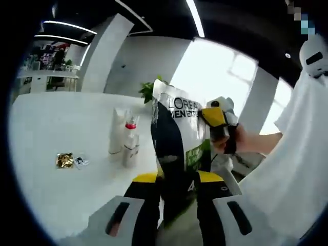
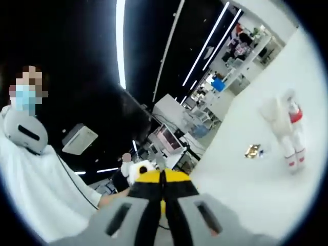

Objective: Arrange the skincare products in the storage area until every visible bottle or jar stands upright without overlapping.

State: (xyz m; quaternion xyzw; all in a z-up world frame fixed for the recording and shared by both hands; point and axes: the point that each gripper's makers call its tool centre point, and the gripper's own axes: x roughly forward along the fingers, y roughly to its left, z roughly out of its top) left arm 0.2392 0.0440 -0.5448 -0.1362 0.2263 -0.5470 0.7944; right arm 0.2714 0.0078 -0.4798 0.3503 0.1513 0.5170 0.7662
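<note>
The left gripper [image 1: 177, 187] holds the big pouch [image 1: 177, 133] up above the white bench [image 1: 61, 128], the right gripper [image 2: 163, 197] looks clenched on nothing, and the pouch should next go down upright beside the bottles [image 1: 125, 136].

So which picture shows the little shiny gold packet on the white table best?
The left gripper view. There the small shiny gold packet lies in plain sight on the white table, left of the white bottles. In the right gripper view the packet is smaller and blurrier, near the bottles.
</note>
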